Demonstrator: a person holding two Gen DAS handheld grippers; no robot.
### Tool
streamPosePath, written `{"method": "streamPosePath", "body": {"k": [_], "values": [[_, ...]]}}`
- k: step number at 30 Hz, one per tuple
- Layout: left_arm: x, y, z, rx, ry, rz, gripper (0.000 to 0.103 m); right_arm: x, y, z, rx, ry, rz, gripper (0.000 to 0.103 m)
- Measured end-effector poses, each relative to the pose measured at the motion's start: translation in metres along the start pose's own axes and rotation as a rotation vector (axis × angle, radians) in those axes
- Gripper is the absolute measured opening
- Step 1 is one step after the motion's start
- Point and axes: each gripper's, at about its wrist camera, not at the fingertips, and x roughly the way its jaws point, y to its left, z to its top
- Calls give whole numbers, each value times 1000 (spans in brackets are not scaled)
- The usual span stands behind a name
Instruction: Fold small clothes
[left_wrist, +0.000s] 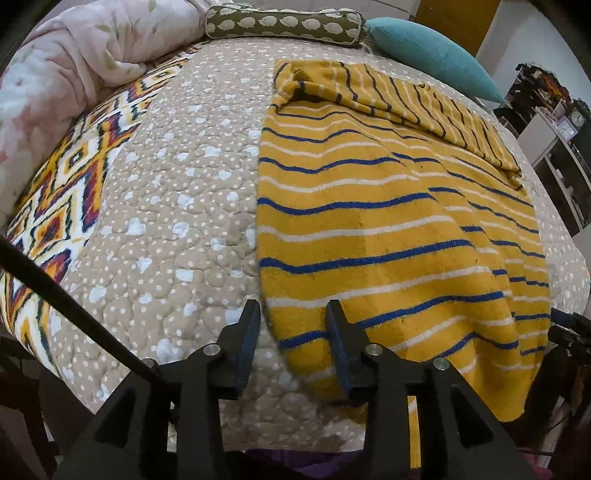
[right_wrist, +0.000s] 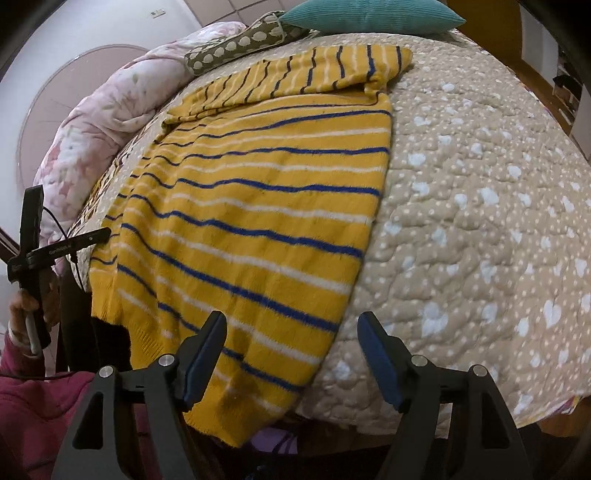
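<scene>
A yellow sweater with blue and white stripes (left_wrist: 388, 221) lies flat on the bed, its hem at the near edge and a sleeve folded across its far end. It also shows in the right wrist view (right_wrist: 258, 221). My left gripper (left_wrist: 293, 314) is open, its fingers straddling the sweater's near left edge just above the cloth. My right gripper (right_wrist: 291, 325) is open and empty, its fingers straddling the sweater's near right edge. The left gripper also shows at the far left of the right wrist view (right_wrist: 40, 254), held by a hand.
The bed has a beige dotted quilt (left_wrist: 177, 206) (right_wrist: 480, 221). A patterned blanket (left_wrist: 66, 192) and a rolled pink floral duvet (left_wrist: 74, 66) lie to the left. An olive bolster (left_wrist: 284, 24) and a teal pillow (left_wrist: 432, 55) lie at the far end. Shelves (left_wrist: 554, 140) stand to the right.
</scene>
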Motion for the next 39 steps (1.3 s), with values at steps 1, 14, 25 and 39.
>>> {"method": "streamPosePath", "body": {"k": [1, 14, 25, 39], "values": [[0, 0, 0, 2, -1, 0, 38, 0, 0, 0, 3, -5, 1, 78], [7, -6, 3, 12, 6, -4, 48, 16, 1, 15, -58, -92, -49, 17], [11, -8, 10, -41, 35, -79, 63, -6, -26, 49, -19, -225, -175, 9], [-1, -29, -22, 35, 37, -146, 77, -15, -40, -3, 107, -90, 50, 57]]}}
